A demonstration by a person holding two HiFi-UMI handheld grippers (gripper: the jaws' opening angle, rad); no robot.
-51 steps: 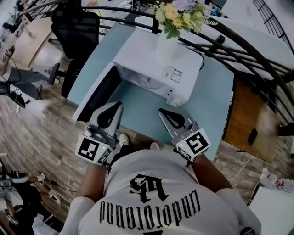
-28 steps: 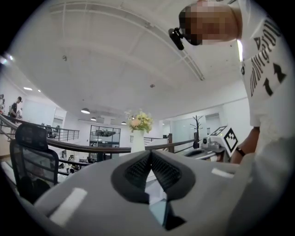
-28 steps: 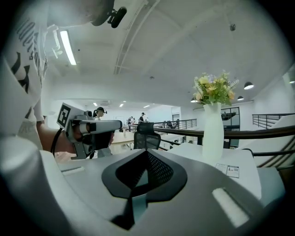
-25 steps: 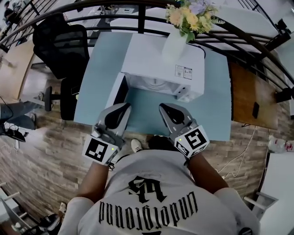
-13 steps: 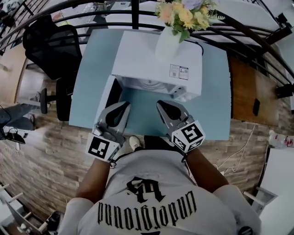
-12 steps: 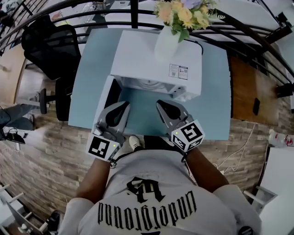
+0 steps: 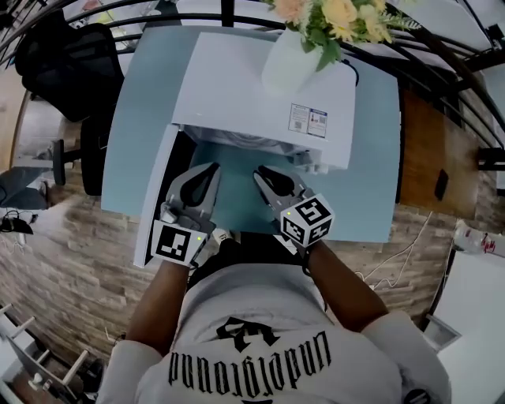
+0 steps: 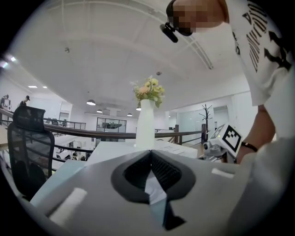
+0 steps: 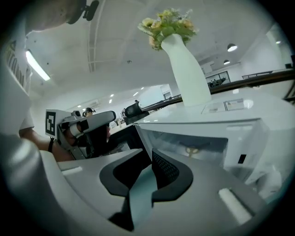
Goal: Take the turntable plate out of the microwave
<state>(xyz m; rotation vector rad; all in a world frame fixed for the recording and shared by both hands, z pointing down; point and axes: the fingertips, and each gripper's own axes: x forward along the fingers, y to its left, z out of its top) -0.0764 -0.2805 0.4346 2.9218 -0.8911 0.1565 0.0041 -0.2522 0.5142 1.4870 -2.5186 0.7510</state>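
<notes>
Head view with both gripper views; the task is at its approach stage. The microwave door (image 7: 154, 197) is standing swung open at the left, so access is done; reaching in, gripping and lifting out are all left.

Left claw (image 7: 211, 169): I am holding it fully closed and empty in front of the door opening, above the bench (image 7: 138, 118).

Microwave (image 7: 237, 79): it is sitting on the bench with its cavity facing me. The turntable plate (image 7: 237, 140) is, as far as I can judge, still lying inside; only a pale curved edge is showing under the top panel, and the right gripper view is too dim to show it clearly.

Right claw (image 7: 260, 170): its jaws have just been opening and are now standing slightly apart, with nothing between them but bare bench beyond; I am pointing it at the cavity, short of the opening.

Vase (image 7: 288, 67): it is standing upright on the microwave's top, holding flowers (image 7: 339, 16).
</notes>
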